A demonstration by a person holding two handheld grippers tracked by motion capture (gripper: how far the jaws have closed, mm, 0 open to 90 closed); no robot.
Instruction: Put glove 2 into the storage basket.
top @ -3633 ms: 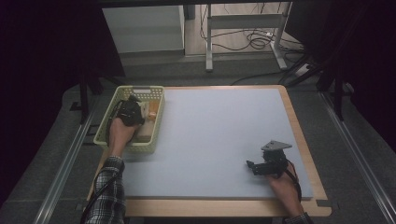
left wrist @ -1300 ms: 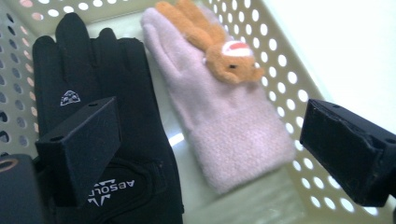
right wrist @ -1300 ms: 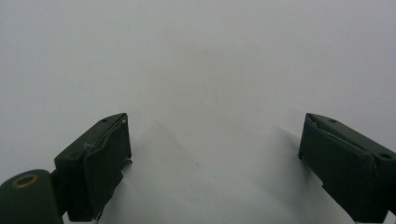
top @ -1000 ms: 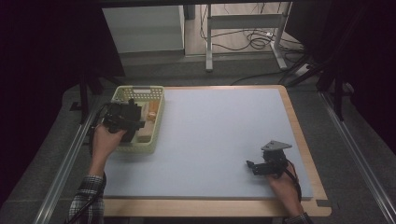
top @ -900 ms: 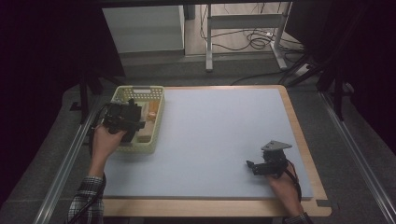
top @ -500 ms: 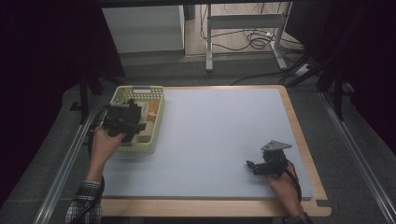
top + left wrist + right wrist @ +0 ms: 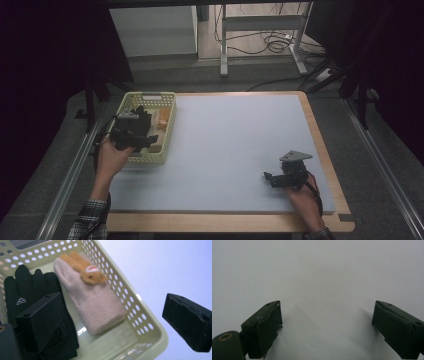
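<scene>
Left gripper (image 7: pixel 112 325) over near end of yellow basket (image 7: pixel 140 315), jaws wide apart, holding nothing. Black glove (image 7: pixel 30 297) directly under its left jaw; pink mitten (image 7: pixel 92 302) (orange bunny on top) between jaws, slightly ahead. Right gripper (image 7: pixel 327 327) well apart on grey mat (image 7: pixel 240 145), jaws spread, empty.

A pale blue mat (image 7: pixel 235 150) covers the wooden table (image 7: pixel 225 222), cables (image 7: pixel 270 45) on the floor behind

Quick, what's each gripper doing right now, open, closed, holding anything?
Left gripper: open, holding nothing, over the basket above the black glove.
Right gripper: open, holding nothing, over the bare table.
</scene>
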